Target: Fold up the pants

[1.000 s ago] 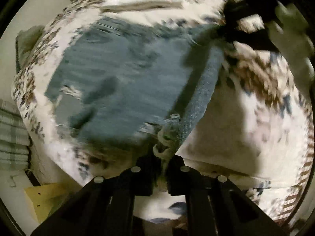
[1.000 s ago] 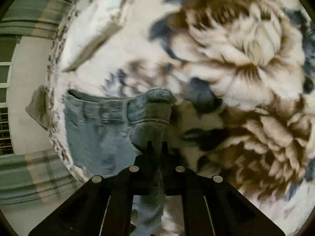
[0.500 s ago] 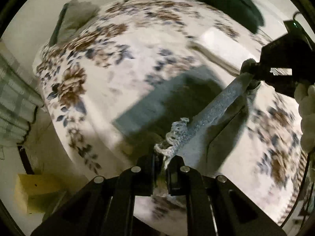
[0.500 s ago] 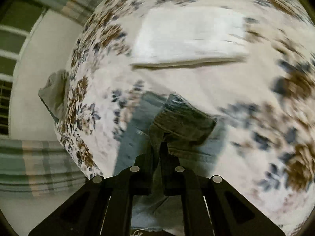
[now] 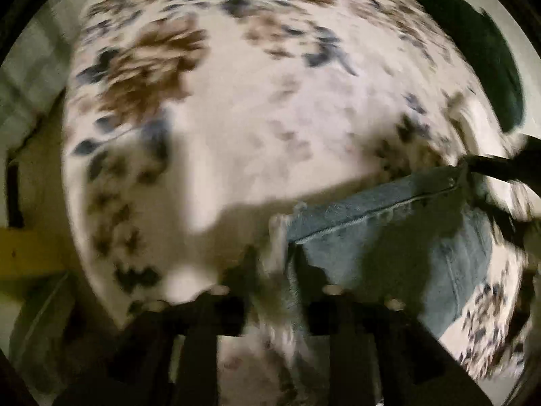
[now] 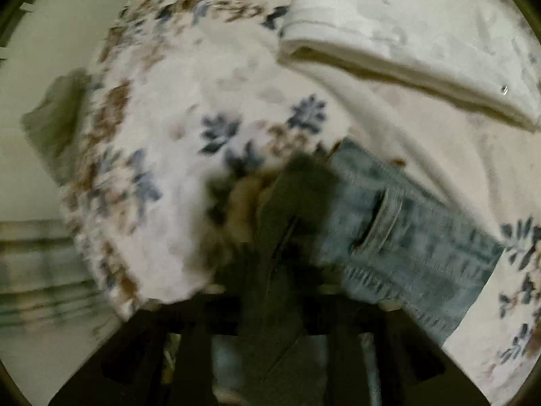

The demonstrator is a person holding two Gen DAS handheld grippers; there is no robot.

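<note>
Blue denim pants [image 5: 399, 237] lie on a floral bedspread [image 5: 236, 118], stretching to the right in the blurred left wrist view. My left gripper [image 5: 275, 264] is shut on the frayed hem of the pants. My right gripper [image 6: 280, 260] is shut on a dark fold of the pants at the waistband; the pale denim with a belt loop [image 6: 405, 237] spreads to its right. The right gripper's black body [image 5: 500, 165] shows at the far end of the denim in the left wrist view.
A folded white cloth [image 6: 405, 34] lies on the bed beyond the pants. A dark green cushion [image 5: 473, 50] sits at the bed's far right. A grey-green cloth [image 6: 54, 125] hangs at the bed's left edge. A yellow object [image 5: 30, 253] lies below the bed.
Both grippers have swung across the bed with the denim still held. The pants now lie lower and to the right of each gripper. Both views are motion-blurred.
</note>
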